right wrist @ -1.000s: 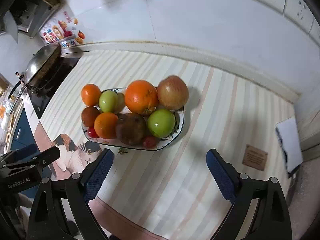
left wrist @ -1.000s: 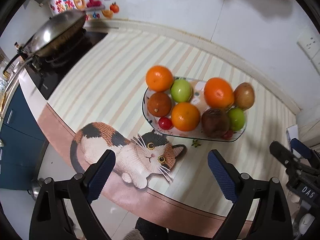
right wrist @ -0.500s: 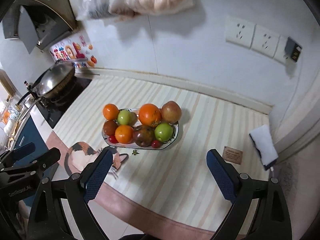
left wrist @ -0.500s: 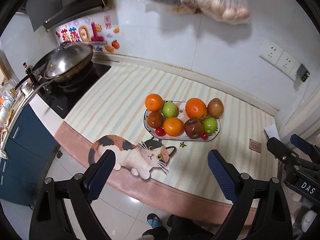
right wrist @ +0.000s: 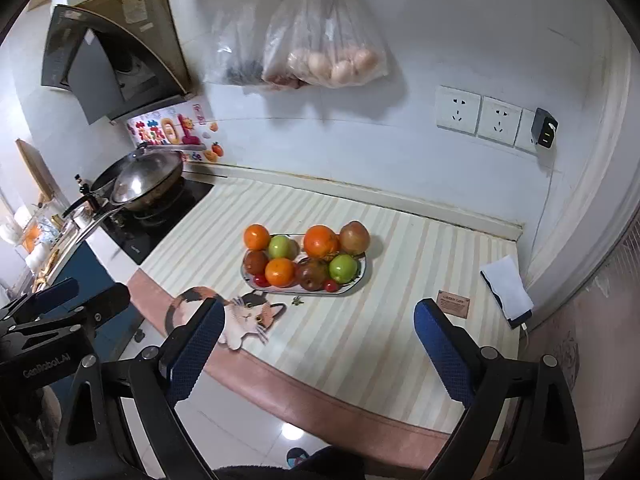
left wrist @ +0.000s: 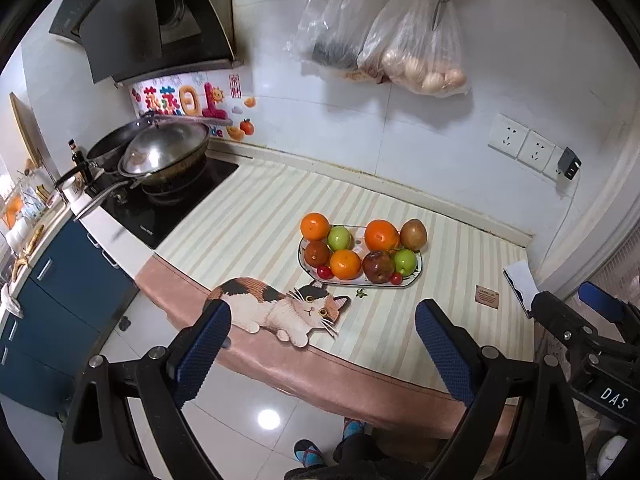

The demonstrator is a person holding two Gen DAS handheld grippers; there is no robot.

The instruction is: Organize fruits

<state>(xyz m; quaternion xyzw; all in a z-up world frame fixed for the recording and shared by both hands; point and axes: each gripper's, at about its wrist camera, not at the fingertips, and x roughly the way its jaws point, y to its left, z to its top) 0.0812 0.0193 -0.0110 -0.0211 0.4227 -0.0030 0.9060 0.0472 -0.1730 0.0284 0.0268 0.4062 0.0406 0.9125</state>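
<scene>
A white patterned plate (left wrist: 412,280) (right wrist: 360,282) on the striped counter holds oranges (left wrist: 382,234) (right wrist: 320,241), green apples (left wrist: 339,237) (right wrist: 343,267), dark red apples (left wrist: 378,267) (right wrist: 312,274), a brown pear (left wrist: 413,233) (right wrist: 354,237) and small red tomatoes (left wrist: 324,272). My left gripper (left wrist: 322,344) is open and empty, held well back from the counter over the floor. My right gripper (right wrist: 316,340) is also open and empty, equally far back. Each gripper shows at the edge of the other's view.
A cat-shaped mat (left wrist: 276,310) lies at the counter's front edge. A wok (left wrist: 164,152) sits on the stove at left. Bags with eggs (left wrist: 420,72) hang on the wall. A white cloth (right wrist: 506,290) and a small brown card (right wrist: 453,303) lie at right.
Both grippers have pulled back and up, away from the plate, which now looks much smaller and farther. Both stay open. The fruit has not moved.
</scene>
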